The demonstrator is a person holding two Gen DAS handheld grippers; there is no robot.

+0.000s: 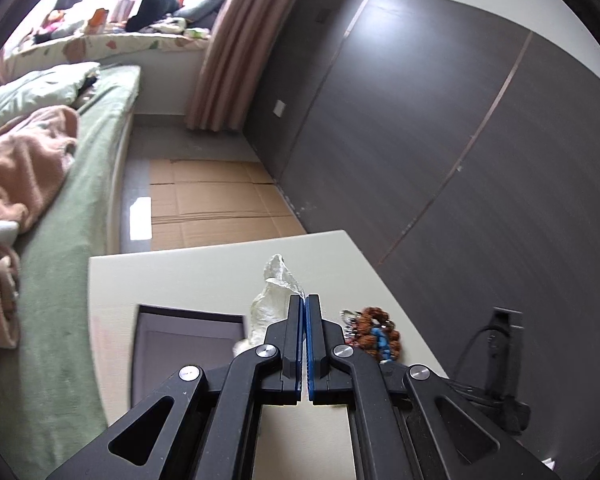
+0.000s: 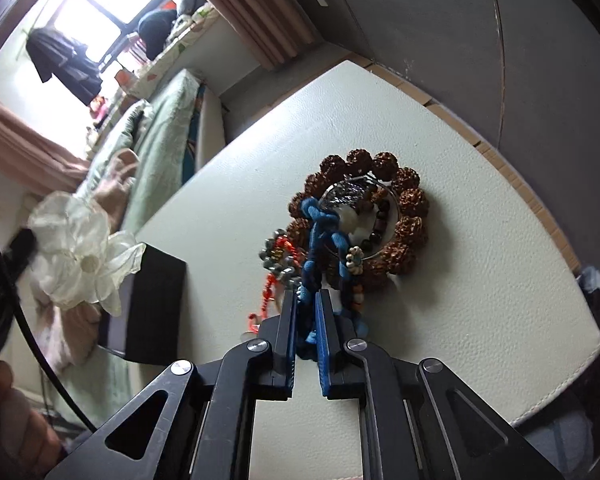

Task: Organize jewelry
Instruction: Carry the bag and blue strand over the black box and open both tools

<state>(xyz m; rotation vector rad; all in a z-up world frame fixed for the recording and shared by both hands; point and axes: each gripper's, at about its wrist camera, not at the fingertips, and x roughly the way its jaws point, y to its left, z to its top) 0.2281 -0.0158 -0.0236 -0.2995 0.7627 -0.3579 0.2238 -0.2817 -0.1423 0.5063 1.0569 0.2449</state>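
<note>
A pile of jewelry lies on the white table [image 2: 480, 280]: a brown bead bracelet [image 2: 410, 200], a blue cord bracelet [image 2: 320, 232], a red and silver beaded piece [image 2: 278, 260] and a silver bangle. My right gripper [image 2: 306, 300] is shut on the blue cord at the near edge of the pile. My left gripper [image 1: 304, 304] is shut on a sheer white organza pouch [image 1: 274, 296], held above the table. An open dark jewelry box [image 1: 188, 336] sits left of it; the box [image 2: 156, 304] and the pouch [image 2: 76, 256] also show in the right wrist view. The pile [image 1: 374, 334] lies right of the left gripper.
A bed with green sheet [image 1: 72, 240] and pink blanket [image 1: 16, 184] lies left of the table. A dark panelled wall [image 1: 460, 140] stands behind. Flattened cardboard [image 1: 216, 204] covers the floor. Black cables and a plug [image 1: 496, 344] hang at the table's right.
</note>
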